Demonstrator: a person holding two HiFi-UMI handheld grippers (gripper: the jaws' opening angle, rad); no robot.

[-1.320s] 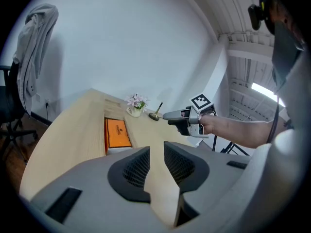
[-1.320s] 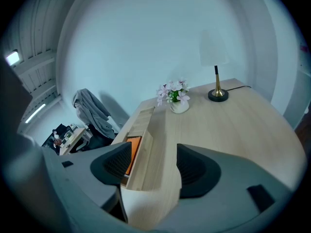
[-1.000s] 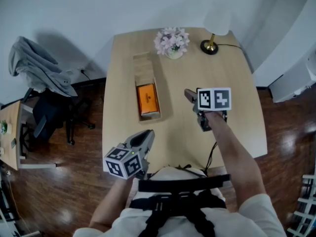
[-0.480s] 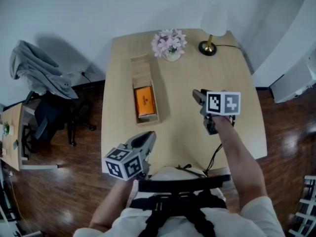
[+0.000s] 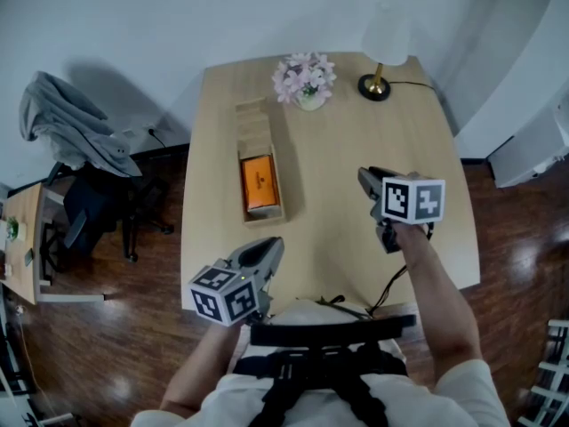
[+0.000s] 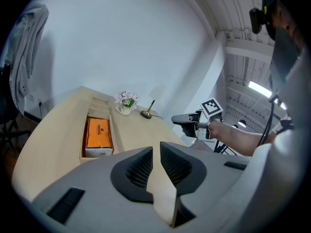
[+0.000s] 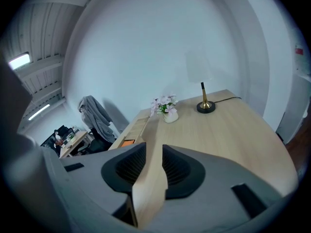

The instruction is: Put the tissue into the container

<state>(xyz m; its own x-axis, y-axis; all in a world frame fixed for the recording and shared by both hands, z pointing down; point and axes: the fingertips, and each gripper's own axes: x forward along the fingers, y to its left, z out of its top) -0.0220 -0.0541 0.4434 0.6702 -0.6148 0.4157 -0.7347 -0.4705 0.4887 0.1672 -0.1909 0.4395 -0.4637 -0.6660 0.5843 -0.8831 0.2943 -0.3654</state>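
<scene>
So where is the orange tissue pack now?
In the head view the tissue pack lies in the near end of the wooden container, left of the table's middle; the flower vase stands beyond it.

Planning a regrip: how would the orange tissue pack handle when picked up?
The orange tissue pack looks like a soft wrapped packet, so probably light and squashy. Snug between the wooden box's walls, a sideways push would likely shift the box too.

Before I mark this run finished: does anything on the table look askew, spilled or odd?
Nothing stands out. The orange tissue pack lies flat inside the wooden container, and the flower vase and lamp stand upright.
</scene>
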